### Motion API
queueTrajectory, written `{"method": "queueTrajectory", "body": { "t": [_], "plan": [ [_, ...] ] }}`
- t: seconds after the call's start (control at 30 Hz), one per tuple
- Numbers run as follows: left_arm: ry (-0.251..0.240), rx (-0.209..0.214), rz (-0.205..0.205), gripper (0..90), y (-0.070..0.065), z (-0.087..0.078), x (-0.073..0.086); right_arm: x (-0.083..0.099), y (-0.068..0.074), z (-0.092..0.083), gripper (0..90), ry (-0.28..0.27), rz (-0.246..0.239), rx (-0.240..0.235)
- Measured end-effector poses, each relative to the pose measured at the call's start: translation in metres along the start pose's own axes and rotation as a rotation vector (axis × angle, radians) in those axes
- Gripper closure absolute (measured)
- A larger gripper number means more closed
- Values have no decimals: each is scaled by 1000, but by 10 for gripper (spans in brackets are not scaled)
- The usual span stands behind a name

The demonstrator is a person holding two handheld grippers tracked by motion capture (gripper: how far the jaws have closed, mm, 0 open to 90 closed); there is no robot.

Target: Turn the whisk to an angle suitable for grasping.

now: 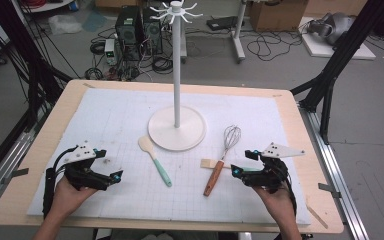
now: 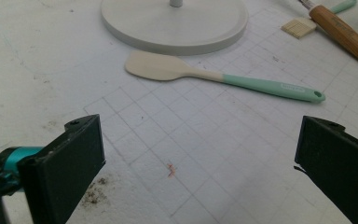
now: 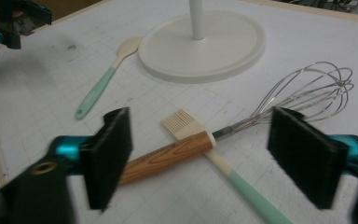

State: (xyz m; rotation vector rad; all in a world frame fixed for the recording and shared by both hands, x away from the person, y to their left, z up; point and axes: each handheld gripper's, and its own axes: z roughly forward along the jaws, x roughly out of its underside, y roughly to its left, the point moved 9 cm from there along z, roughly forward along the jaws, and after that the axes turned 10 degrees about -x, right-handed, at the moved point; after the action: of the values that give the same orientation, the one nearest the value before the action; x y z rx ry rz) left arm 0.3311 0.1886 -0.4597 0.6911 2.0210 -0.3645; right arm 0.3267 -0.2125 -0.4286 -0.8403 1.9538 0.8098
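Table (image 1: 40, 150) first: a wooden top covered by a white gridded mat (image 1: 105, 120), with a tall white hook stand (image 1: 176, 75) rising from its round base near the middle. 3 utensils lie in front of that base. A spatula (image 1: 155, 159) with a cream blade and a mint handle lies to the left of centre. To the right lies a whisk (image 1: 222, 160), its wire head toward the stand and its wooden handle pointing back at the person, crossing over a pastry brush (image 3: 186, 126) whose cream bristles stick out on 1 side and whose mint handle runs out on the other.

The right gripper (image 3: 200, 154) sits low just beside the whisk, its jaws fairly wide and set on either side of the wooden handle, with neither pad pressing on it; nothing is held. The left gripper (image 2: 193, 158) rests on the mat well apart from the spatula, jaws wide and empty.

Judging from this, the step in hand is the approach to the whisk. The next move calls for closing squarely on the wooden handle alone, clear of the brush beneath, so the brush is not dragged along when the whisk is lifted toward the stand's hooks.
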Motion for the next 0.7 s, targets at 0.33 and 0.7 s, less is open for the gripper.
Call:
{"method": "queueTrajectory", "body": {
  "t": [0.33,0.7],
  "plan": [
    [-12,-11,-9,18,4,-5,0,-12,6,-2,393,66,-11,-16],
    [-17,-21,-12,17,7,-7,0,-21,15,6,662,122,-7,-56]
  ]
}}
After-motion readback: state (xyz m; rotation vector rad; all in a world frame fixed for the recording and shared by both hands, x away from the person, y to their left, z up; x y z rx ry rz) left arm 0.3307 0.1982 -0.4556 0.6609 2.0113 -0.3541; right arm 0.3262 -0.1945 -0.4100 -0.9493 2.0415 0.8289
